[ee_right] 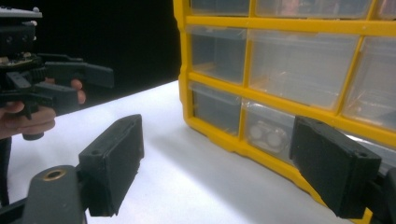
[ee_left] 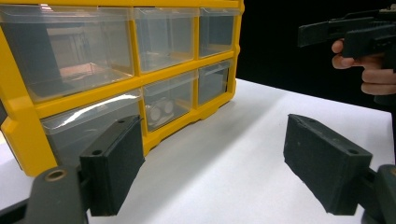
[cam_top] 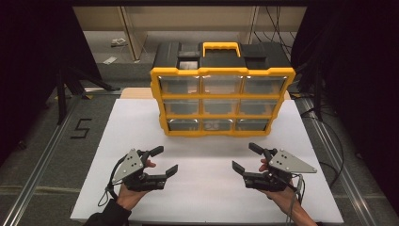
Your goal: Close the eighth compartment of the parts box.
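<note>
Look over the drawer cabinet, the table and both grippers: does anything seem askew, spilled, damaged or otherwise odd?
Nothing stands out. The yellow drawer cabinet stands upright on the white table with its drawers shut. The left gripper and right gripper hover open before it, touching nothing.

White table (cam_top: 141, 188) carries one yellow drawer organizer (cam_top: 222, 75) standing upright at the far middle.

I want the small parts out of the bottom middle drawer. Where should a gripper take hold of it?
Grip the bottom middle drawer by its clear front's top lip, coming straight from the front: the yellow organizer stands upright facing the open right gripper, frame bars enclosing its sides.
</note>
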A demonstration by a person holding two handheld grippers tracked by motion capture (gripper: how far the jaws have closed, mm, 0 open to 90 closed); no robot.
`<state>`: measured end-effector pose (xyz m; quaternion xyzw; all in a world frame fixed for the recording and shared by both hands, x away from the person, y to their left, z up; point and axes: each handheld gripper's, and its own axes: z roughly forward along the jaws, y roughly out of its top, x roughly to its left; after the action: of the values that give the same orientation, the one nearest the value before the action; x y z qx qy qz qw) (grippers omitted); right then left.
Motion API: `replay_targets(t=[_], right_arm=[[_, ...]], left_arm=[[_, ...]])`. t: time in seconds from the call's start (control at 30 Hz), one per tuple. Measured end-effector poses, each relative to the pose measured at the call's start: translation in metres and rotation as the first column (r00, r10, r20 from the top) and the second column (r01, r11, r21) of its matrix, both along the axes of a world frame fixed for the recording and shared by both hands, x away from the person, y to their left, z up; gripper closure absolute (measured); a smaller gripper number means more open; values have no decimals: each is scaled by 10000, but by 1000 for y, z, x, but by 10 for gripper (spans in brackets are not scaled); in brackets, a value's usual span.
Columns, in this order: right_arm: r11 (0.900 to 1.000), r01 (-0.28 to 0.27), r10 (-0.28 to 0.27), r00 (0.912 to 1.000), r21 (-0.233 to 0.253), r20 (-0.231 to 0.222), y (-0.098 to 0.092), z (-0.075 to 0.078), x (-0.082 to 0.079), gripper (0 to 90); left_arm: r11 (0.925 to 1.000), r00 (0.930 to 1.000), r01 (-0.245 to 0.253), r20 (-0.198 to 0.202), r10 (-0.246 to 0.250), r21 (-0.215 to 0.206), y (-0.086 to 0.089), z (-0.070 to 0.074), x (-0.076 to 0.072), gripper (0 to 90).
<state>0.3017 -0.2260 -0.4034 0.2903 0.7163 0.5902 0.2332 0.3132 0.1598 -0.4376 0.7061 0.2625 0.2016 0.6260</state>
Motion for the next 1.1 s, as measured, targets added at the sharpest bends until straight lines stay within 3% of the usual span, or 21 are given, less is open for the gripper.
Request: replay_targets(t=[0.6, 1.1], right_arm=[[9999, -134, 133, 9999, -77, -94, -2, -8, -19, 154], [9999, -90, 89, 10000, -58, -32, -4, -8, -18, 153]], left_arm=[[10000, 10000, -35, -39, 35, -80, 0, 0, 0, 181], [10000, 10000, -56, -30, 56, -74, 0, 0, 1, 175]])
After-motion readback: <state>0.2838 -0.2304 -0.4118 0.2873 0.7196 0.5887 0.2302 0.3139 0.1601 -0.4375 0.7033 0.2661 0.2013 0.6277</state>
